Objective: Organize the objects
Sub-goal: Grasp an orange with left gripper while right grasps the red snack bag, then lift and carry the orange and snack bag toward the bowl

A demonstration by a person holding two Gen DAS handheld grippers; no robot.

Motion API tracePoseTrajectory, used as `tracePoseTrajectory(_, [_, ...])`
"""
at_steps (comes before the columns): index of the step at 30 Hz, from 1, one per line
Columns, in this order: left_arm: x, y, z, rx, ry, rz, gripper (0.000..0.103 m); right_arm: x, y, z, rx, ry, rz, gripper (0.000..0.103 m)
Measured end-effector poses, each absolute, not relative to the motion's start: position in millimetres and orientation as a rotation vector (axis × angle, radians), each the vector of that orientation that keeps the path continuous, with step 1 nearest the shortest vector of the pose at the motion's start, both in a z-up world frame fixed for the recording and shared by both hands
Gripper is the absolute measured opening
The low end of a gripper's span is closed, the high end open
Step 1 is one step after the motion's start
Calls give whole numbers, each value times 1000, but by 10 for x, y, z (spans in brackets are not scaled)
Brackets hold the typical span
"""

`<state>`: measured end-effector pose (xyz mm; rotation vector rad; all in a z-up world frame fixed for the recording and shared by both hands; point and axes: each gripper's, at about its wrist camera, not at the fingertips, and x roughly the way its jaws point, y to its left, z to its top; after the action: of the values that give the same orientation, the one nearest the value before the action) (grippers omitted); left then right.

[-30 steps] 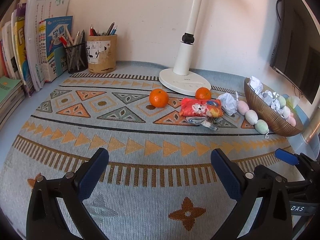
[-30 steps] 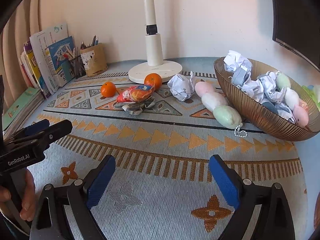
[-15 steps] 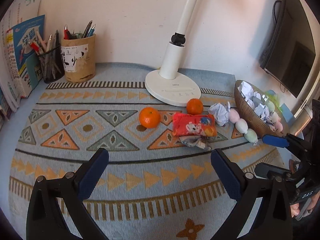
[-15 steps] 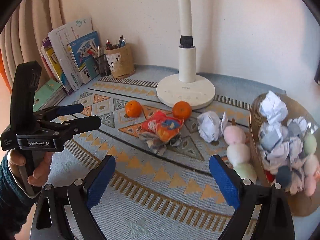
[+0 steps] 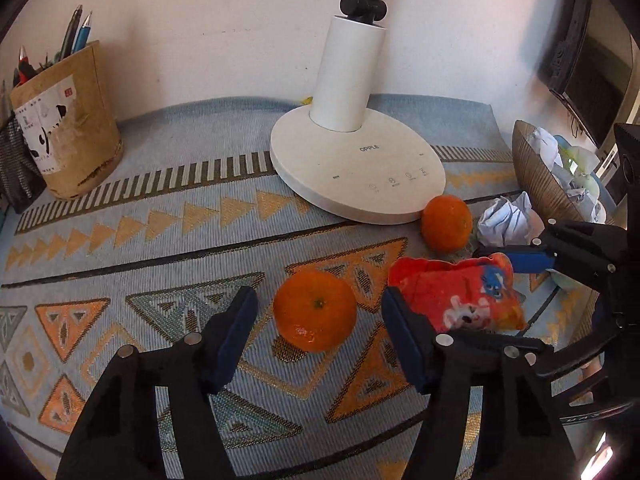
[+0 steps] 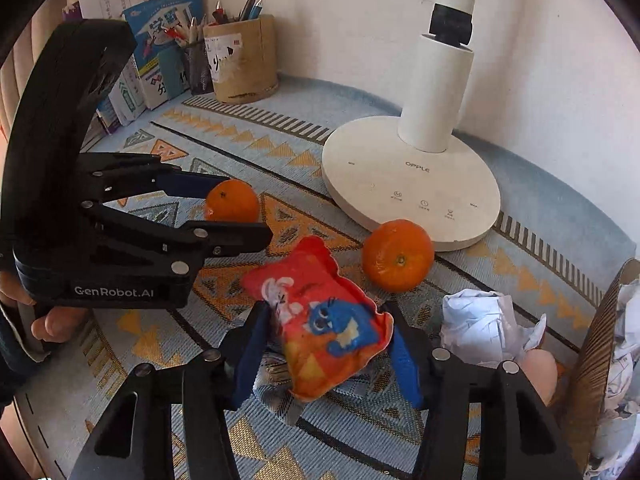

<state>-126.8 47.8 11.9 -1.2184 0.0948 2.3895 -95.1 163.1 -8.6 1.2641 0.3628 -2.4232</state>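
My left gripper (image 5: 316,328) is open with its jaws on either side of an orange (image 5: 315,311) on the patterned mat; it also shows in the right wrist view (image 6: 224,208) around that orange (image 6: 232,201). My right gripper (image 6: 328,348) is open with its jaws on either side of a red snack packet (image 6: 320,316), which lies on a grey cloth item (image 6: 276,380). The packet (image 5: 456,296) shows in the left wrist view with a right fingertip (image 5: 520,260) behind it. A second orange (image 6: 398,255) lies by the lamp base.
A white lamp base (image 5: 356,172) stands behind the oranges. A crumpled paper ball (image 6: 484,324) and pale egg-shaped toys (image 6: 540,368) lie beside a brown bowl (image 6: 596,344) of paper balls at right. A pen holder (image 5: 64,120) and books (image 6: 160,44) stand at back left.
Both grippers have moved forward and down to the mat. The left one now straddles the near orange; the right one now straddles the red packet. Both jaws have narrowed somewhat.
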Motion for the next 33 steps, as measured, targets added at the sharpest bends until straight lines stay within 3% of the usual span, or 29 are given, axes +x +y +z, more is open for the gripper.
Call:
tracePoseTrajectory(1, [-1256,473,125,-1213,95,2389,42,-924,1623,-84,1253,372,-2435,45])
tracePoseTrajectory(2, [-1250,464,135,-1211,90,2385,35,-911,1635,-68,1247,358,-2448,42])
tracePoseTrajectory(10, [-1042,400,376,-1139,55,2445,35,-712,1869,259,1217,160,-2567,39])
tracePoseTrajectory(15, [-629,365,758,-1043,31,2485,35,-130,2067,585,1178,69,-2656,39])
tracePoseTrajectory(22, [27,446,682,-989,-150,2434,35,653,2450,170,1457,-249,-2681,39])
tracePoseTrajectory(24, [66,512,507,-1050,-201,2409,35,781,2483,75,1482,-243,-2702,40])
tracePoseTrajectory(27, [140,592,349,-1083,-218,2420,35,859,2457,-1,1504,-209,-2652,41])
tracePoseTrajectory(30, [209,676,318,-1041,-112,2506,35,952,2433,-4,1469,-184,-2592,48])
tracePoseTrajectory(33, [148,590,255,-1075,-141,2491,35,1068,2435,29,1406,-98,-2619,64])
